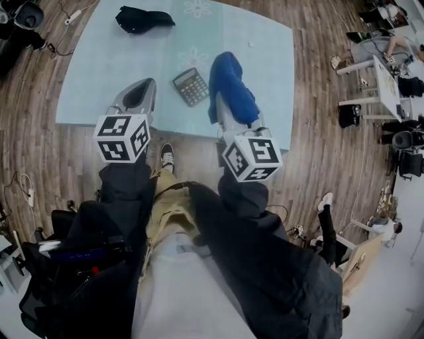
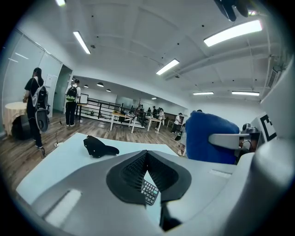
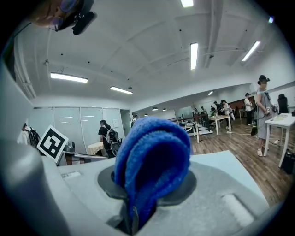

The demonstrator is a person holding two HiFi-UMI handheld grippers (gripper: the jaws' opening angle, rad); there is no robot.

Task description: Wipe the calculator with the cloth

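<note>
Two tools poised: right gripper (image 3: 138, 203) clamps the blue cloth (image 1: 232, 86), left gripper (image 2: 146, 159) closed and empty, wiping of the calculator (image 1: 191, 86) seemingly yet to begin.

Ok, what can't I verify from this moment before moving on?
Grey pocket calculator: display and key print too small in the head view; the left gripper view shows only a few keys, the left hand-held gripper body hiding the rest.
Right hand-held gripper: fingertips buried under the blue terry cloth in the head and right gripper views.
Black floppy item on the pale blue table: too small to identify.
</note>
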